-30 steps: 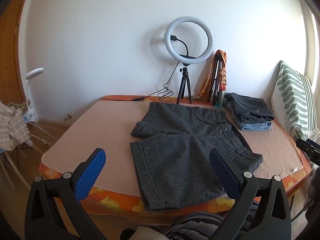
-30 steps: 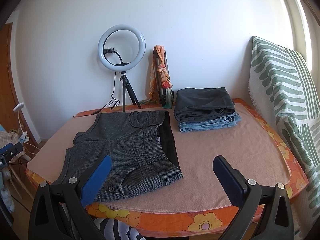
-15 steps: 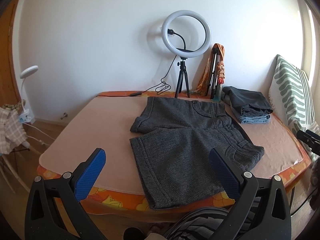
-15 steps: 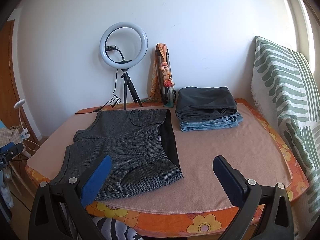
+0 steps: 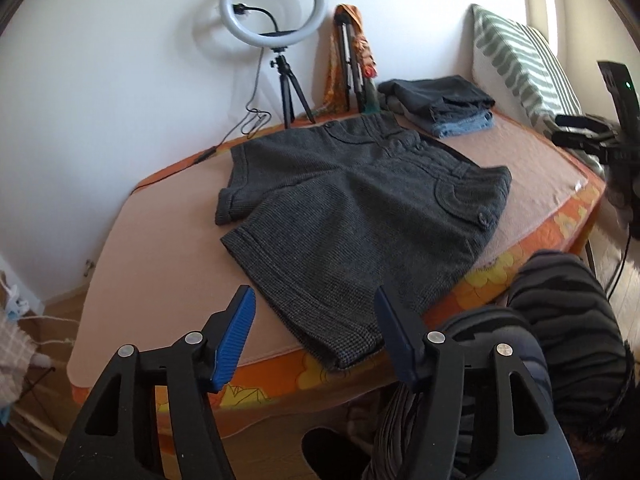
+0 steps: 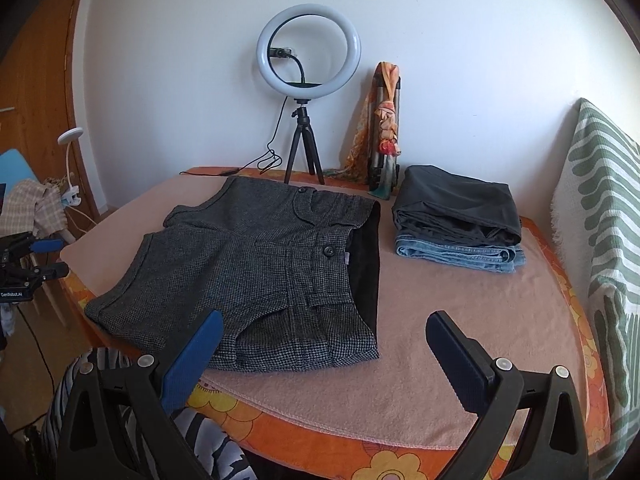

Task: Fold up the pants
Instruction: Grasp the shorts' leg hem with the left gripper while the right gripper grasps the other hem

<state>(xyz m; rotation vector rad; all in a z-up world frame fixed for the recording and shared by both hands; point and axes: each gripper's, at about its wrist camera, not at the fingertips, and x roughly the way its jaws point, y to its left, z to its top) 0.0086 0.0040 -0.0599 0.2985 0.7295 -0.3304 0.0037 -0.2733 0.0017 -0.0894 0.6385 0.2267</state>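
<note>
Dark grey tweed shorts (image 5: 352, 208) lie flat on the pink mat (image 5: 160, 264), legs to the left, waistband to the right; they also show in the right wrist view (image 6: 256, 268). My left gripper (image 5: 314, 312) is open and empty, just short of the near leg's hem at the table's front edge. My right gripper (image 6: 320, 332) is open and empty, low over the front edge, its left finger (image 6: 192, 356) by the waistband's near corner. The right gripper shows in the left wrist view (image 5: 592, 136), the left one in the right wrist view (image 6: 32, 264).
A stack of folded dark trousers and jeans (image 6: 460, 216) lies at the back right. A ring light on a tripod (image 6: 306, 96) and a folded tripod with a scarf (image 6: 386, 128) stand at the back edge. A striped cushion (image 6: 604, 216) lines the right side.
My left gripper has tilted and moved in toward the near leg's hem. My right gripper has moved closer to the table and turned left.
</note>
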